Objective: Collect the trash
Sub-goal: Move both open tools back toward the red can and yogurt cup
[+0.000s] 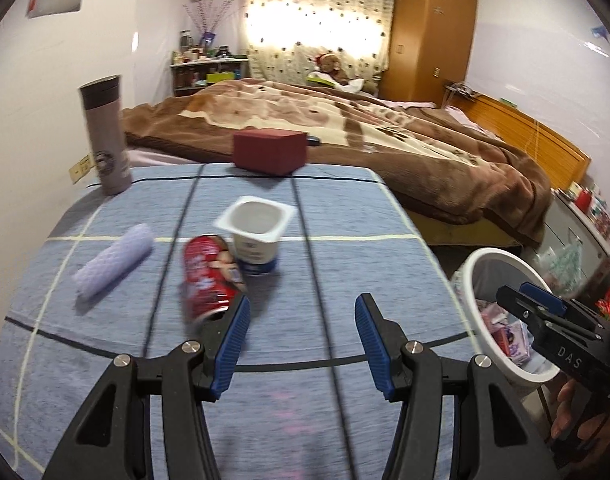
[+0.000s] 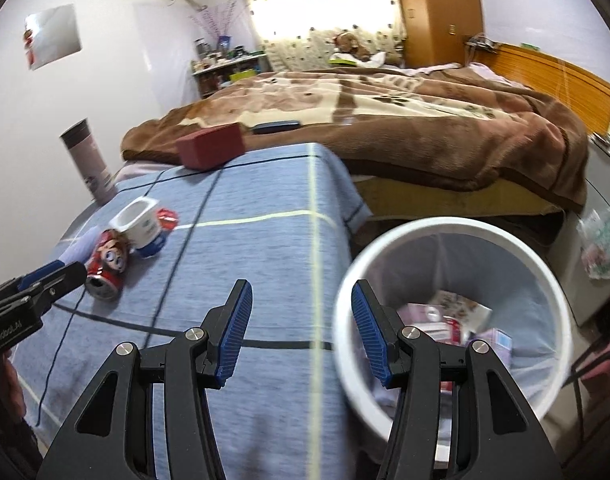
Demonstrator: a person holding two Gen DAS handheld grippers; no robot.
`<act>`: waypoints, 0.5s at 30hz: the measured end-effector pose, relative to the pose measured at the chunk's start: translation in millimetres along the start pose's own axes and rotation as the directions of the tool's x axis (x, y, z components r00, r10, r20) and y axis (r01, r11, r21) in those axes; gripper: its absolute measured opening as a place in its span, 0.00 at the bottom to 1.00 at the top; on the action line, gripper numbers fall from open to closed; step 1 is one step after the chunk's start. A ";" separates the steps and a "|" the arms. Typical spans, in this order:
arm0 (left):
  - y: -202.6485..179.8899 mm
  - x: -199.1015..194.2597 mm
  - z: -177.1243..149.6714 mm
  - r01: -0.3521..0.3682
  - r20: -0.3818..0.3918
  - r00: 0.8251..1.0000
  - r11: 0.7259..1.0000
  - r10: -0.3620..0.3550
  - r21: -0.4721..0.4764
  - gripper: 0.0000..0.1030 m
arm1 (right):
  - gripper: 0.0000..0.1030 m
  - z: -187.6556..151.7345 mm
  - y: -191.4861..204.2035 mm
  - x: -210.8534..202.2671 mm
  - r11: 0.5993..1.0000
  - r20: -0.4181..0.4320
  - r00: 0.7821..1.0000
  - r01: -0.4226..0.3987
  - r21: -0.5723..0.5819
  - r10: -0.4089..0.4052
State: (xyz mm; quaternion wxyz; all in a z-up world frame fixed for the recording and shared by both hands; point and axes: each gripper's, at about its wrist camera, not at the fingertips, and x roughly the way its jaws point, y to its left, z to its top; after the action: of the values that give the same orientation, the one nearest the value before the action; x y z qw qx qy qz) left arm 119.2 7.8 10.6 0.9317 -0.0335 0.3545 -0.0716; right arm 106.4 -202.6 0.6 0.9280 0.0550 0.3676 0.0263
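Note:
A crushed red can (image 1: pixel 207 276) lies on its side on the blue checked tablecloth (image 1: pixel 345 264), touching a white empty yogurt cup (image 1: pixel 257 236) that stands upright behind it. My left gripper (image 1: pixel 303 320) is open and empty, just in front of the can, its left fingertip beside the can's end. The can (image 2: pixel 107 266) and cup (image 2: pixel 141 226) also show in the right wrist view. My right gripper (image 2: pixel 301 306) is open and empty, over the table's right edge beside the white trash bin (image 2: pixel 453 240), which holds several wrappers. The bin (image 1: pixel 505 272) also shows in the left wrist view.
A rolled lilac cloth (image 1: pixel 113 266), a tall grey flask (image 1: pixel 107 136) and a dark red box (image 1: pixel 271 152) sit on the table. A bed with a brown blanket (image 1: pixel 385 132) lies behind. A wooden wardrobe (image 1: pixel 433 36) stands at the back.

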 end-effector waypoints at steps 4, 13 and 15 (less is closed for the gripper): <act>24.3 -6.9 -1.8 -0.033 0.012 0.999 0.999 0.033 -0.020 0.56 | 0.52 2.2 19.1 3.5 0.999 -0.003 1.000 -0.030 -0.034 0.030; 76.8 -15.3 -3.7 -0.087 0.017 0.996 0.994 0.088 -0.073 0.56 | 0.52 4.6 65.5 8.9 0.990 -0.018 0.996 -0.084 -0.115 0.083; 87.2 -15.5 -3.4 -0.095 0.015 0.995 0.992 0.096 -0.083 0.57 | 0.52 5.8 75.5 10.1 0.987 -0.021 0.995 -0.099 -0.126 0.097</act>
State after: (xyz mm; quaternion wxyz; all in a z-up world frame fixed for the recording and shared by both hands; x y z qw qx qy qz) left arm 115.1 96.4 8.3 0.9352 -0.0553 0.3495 -0.0121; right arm 117.1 -127.3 7.1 0.9244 0.0138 0.3690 0.0957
